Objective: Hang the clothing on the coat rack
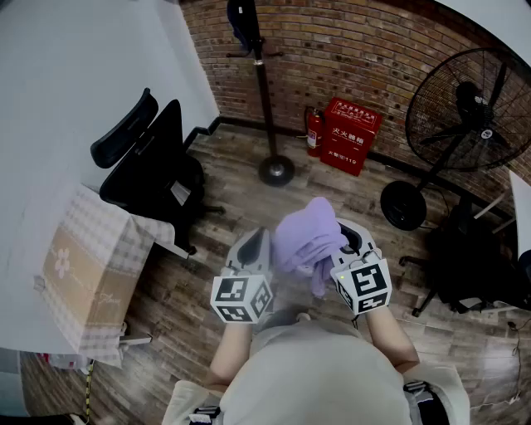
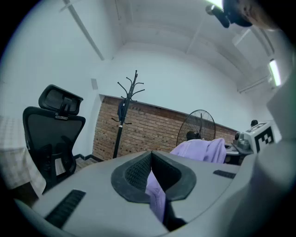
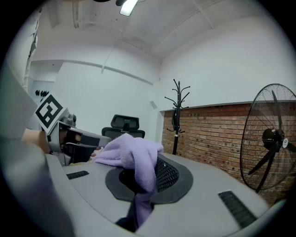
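Note:
I hold a lavender garment bunched between both grippers at waist height. My left gripper is shut on a fold of the cloth, which runs down between its pads. My right gripper is shut on another bunch of the garment that drapes over its dark pads. The black coat rack stands ahead by the brick wall on a round base, with a dark item hanging near its top. The rack shows in the left gripper view, and the rack shows in the right gripper view.
A black office chair stands at the left beside a table with a checked cloth and a cardboard box. A large black floor fan is at the right. A red fire box and an extinguisher sit against the brick wall.

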